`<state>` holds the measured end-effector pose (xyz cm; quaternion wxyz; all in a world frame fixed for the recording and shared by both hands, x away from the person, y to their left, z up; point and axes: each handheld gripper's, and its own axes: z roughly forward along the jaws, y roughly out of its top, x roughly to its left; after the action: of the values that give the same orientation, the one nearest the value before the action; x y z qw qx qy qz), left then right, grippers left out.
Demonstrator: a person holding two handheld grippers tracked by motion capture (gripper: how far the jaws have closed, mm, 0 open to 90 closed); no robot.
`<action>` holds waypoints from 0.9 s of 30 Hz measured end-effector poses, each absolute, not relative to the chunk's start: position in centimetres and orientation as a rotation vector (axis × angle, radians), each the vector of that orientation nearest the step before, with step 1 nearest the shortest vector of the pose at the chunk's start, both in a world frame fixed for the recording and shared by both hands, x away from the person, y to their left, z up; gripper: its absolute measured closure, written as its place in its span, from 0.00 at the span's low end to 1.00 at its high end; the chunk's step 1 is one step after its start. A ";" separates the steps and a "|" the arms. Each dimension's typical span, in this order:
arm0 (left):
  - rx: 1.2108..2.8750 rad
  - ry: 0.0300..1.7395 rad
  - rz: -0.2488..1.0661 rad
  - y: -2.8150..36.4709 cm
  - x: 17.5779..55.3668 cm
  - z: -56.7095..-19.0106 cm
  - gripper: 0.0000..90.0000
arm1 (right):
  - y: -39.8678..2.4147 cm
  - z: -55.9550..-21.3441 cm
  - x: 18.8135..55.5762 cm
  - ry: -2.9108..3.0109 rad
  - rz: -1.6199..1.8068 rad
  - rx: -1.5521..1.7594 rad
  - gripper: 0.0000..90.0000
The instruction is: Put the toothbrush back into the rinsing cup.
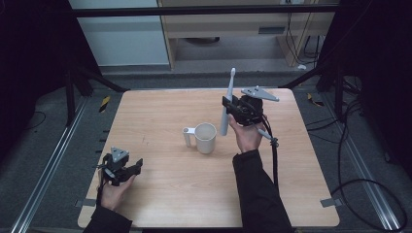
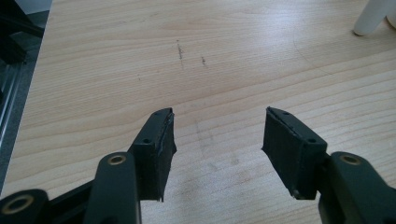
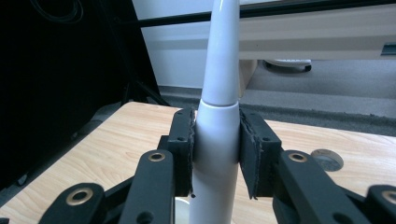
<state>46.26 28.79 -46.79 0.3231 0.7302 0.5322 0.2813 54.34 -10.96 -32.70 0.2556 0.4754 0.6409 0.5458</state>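
Note:
A white electric toothbrush (image 1: 227, 104) stands upright in the air, just right of a white mug (image 1: 205, 138) at the table's middle. My right gripper (image 1: 228, 106) is shut on the toothbrush body; in the right gripper view the two black jaws clamp its thick handle (image 3: 215, 144) while the neck rises out of the top. The mug stands upright with its handle (image 1: 187, 136) to the left. My left gripper (image 1: 137, 165) rests low near the table's front left, open, with bare wood between its pads (image 2: 156, 149).
The wooden table (image 1: 160, 109) has bare room on the left and at the front. A small round metal disc (image 3: 327, 159) is set in the table top. A cable (image 1: 274, 155) trails from the right gripper. Dark frame legs and floor cables surround the table.

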 end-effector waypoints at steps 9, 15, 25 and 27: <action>1.917 1.396 0.738 28.8 46.3 -46.8 0.47 | -10.0 -32.6 55.1 1.735 1.514 1.293 0.76; 1.917 1.396 0.737 28.8 46.3 -46.8 0.47 | -9.3 -32.5 55.6 1.733 1.515 1.280 0.76; 1.916 1.398 0.735 28.8 46.3 -46.8 0.47 | -8.1 -32.9 55.9 1.746 1.516 1.272 0.76; 1.915 1.399 0.734 28.8 46.3 -46.8 0.47 | -7.6 -33.2 56.1 1.754 1.513 1.271 0.76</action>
<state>46.28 28.84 -46.79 0.3236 0.7299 0.5330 0.2799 56.09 -7.65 -33.21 0.2471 0.4661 0.6432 0.5549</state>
